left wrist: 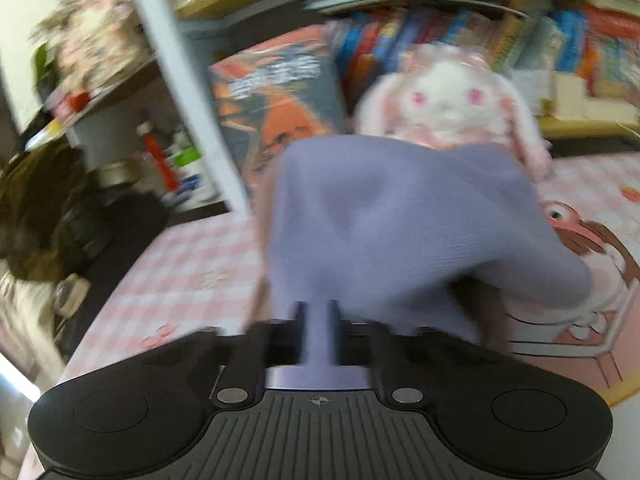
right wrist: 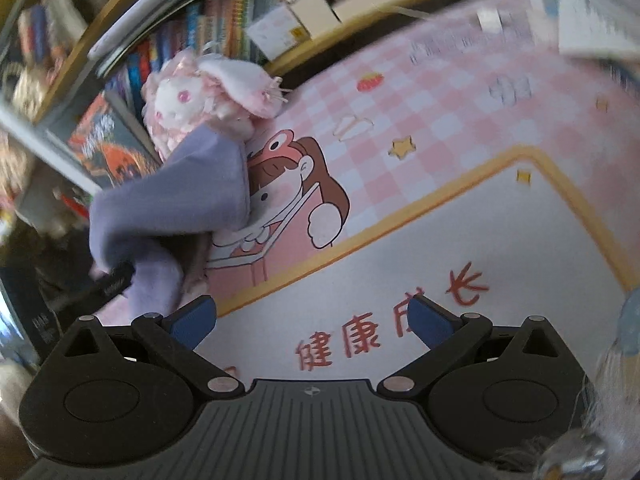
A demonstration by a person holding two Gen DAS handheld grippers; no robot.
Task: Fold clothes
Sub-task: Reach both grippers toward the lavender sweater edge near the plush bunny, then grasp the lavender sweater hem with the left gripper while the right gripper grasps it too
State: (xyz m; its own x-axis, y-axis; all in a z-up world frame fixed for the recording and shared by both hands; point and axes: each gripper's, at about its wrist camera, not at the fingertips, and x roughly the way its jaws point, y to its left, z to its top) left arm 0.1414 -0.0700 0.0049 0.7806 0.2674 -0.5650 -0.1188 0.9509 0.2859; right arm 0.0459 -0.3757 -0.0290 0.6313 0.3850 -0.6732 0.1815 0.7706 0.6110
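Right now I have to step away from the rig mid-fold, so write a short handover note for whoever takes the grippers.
Left gripper: shut on the purple garment, pinching a bunched edge; the cloth is lifted off the pink checked mat.
Right gripper: open, empty, over the mat's white panel.
The garment hangs crumpled in front of the plush bunny by the bookshelf.
Done: garment picked up at one edge. No fold shows yet.
Left: lay it flat on the mat, smooth it, fold.

Pink checked table mat (right wrist: 460,92) (cartoon print); wooden bookshelf (left wrist: 580,126) behind, crammed with books (left wrist: 400,36).
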